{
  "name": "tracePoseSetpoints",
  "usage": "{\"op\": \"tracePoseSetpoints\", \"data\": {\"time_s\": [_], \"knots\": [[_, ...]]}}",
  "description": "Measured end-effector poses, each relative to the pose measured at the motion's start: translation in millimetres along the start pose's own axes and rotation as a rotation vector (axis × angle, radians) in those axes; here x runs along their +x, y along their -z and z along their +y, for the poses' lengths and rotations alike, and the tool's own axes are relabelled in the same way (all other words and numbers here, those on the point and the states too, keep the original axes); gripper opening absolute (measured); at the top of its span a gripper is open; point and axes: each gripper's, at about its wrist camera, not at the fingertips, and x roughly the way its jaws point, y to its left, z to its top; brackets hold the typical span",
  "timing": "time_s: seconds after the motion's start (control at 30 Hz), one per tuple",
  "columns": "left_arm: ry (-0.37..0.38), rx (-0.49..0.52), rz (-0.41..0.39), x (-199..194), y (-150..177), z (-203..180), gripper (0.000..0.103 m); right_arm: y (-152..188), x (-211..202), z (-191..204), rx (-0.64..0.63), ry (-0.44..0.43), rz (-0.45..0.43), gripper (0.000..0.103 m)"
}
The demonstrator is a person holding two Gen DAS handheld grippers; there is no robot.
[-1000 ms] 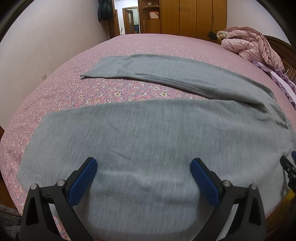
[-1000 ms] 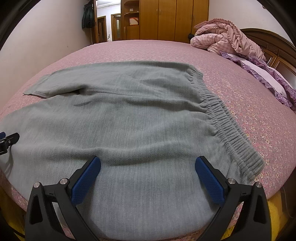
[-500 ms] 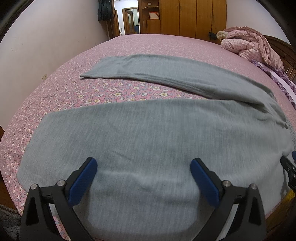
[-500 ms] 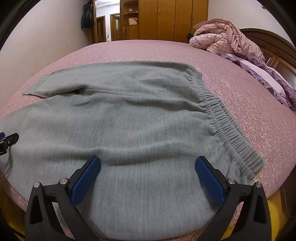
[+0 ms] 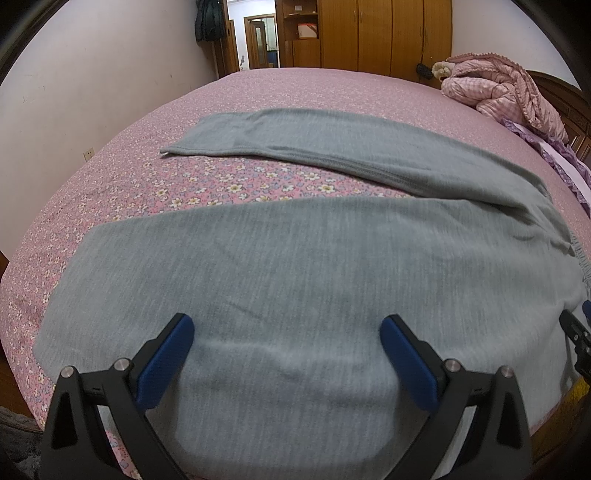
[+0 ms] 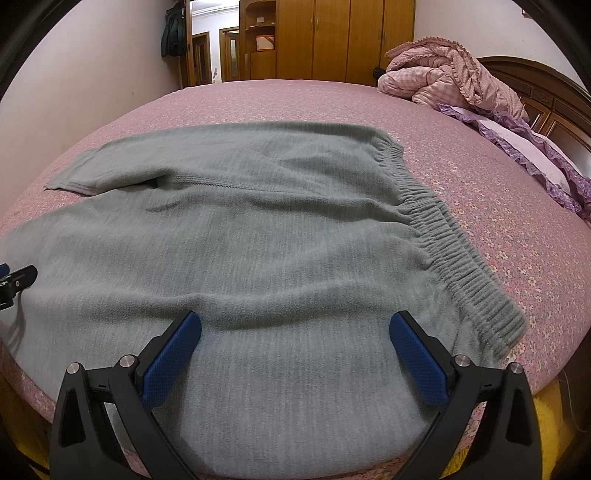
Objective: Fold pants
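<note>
Grey fleece pants [image 5: 314, 266] lie flat on the pink floral bed [image 5: 110, 184], legs spread in a V. The near leg runs along the bed's front edge; the far leg [image 5: 332, 147] angles away to the left. The elastic waistband [image 6: 450, 251] is at the right. My left gripper [image 5: 286, 332] is open and empty, just above the near leg. My right gripper [image 6: 295, 328] is open and empty, over the hip area near the waistband. Each gripper's tip shows at the edge of the other's view [image 5: 576, 336] [image 6: 14, 280].
A bundled pink quilt [image 6: 454, 74] and a purple frilled pillow [image 6: 524, 147] lie at the bed's far right by a wooden headboard [image 6: 546, 88]. Wooden wardrobes [image 5: 369, 33] and a doorway stand beyond the bed. A wall runs along the left.
</note>
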Motion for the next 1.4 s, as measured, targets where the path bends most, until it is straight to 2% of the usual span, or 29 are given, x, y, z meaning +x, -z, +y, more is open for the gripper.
{"op": "tracePoseSetpoints", "data": {"time_s": [0.93, 1.23, 1.4], "knots": [[0.007, 0.005, -0.002, -4, -2, -2, 0.103, 0, 0, -1, 0.002, 0.000, -0.001, 0.103], [0.041, 0.060, 0.063, -6, -12, 0, 0.102, -6, -2, -3, -0.024, -0.032, 0.062, 0.103], [0.040, 0.148, 0.064, -11, -24, -4, 0.102, -16, -5, -5, -0.053, -0.041, 0.100, 0.103]]}}
